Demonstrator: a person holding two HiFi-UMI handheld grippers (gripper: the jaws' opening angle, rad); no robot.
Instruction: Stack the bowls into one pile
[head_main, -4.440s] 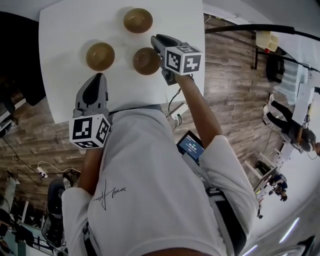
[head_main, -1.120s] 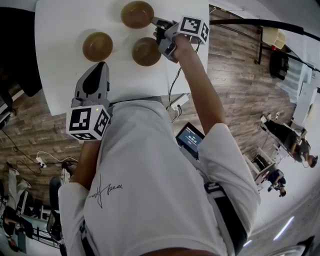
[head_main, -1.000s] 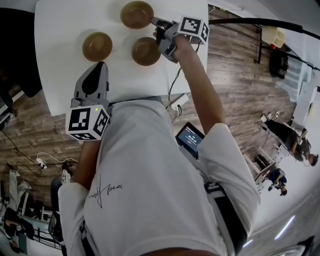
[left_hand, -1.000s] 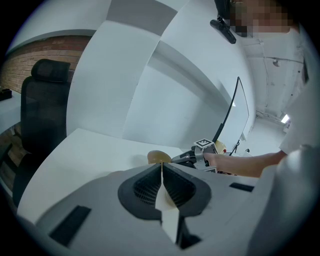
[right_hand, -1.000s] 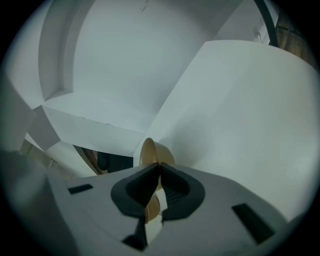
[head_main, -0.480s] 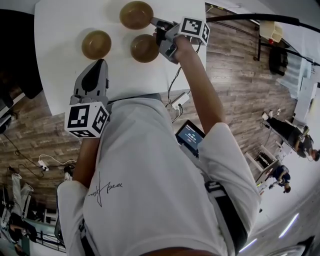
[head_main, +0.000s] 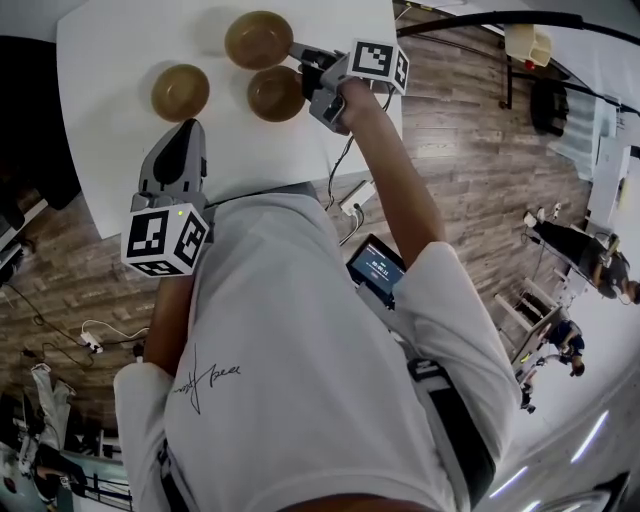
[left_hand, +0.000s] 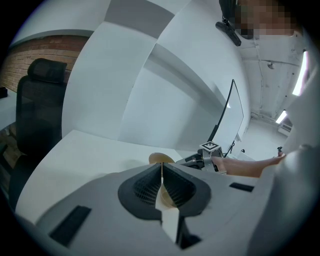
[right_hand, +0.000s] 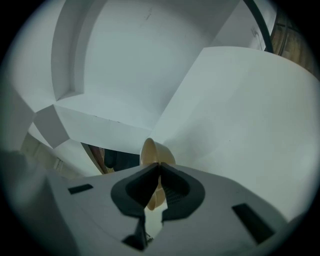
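Observation:
Three brown bowls are on the white table (head_main: 110, 160). My right gripper (head_main: 296, 51) is shut on the right rim of the far bowl (head_main: 258, 39), which shows edge-on and tilted between the jaws (right_hand: 153, 154) in the right gripper view. The near right bowl (head_main: 275, 93) sits just in front of the held one. Alone to the left is the third bowl (head_main: 181, 92). My left gripper (head_main: 186, 133) is shut and empty over the table's near edge, pointing at the left bowl. In the left gripper view the far bowl (left_hand: 160, 158) peeks above the shut jaws (left_hand: 161, 166).
The table's right edge runs close by my right gripper, with wood floor (head_main: 470, 150) beyond. A black chair (left_hand: 37, 100) stands off the table's left side. A small lit screen (head_main: 375, 268) hangs at the person's waist, with a cable by the near edge.
The right gripper has shifted a little with the far bowl in its grip, and that bowl now sits closer to the near right bowl. The left gripper has stayed put.

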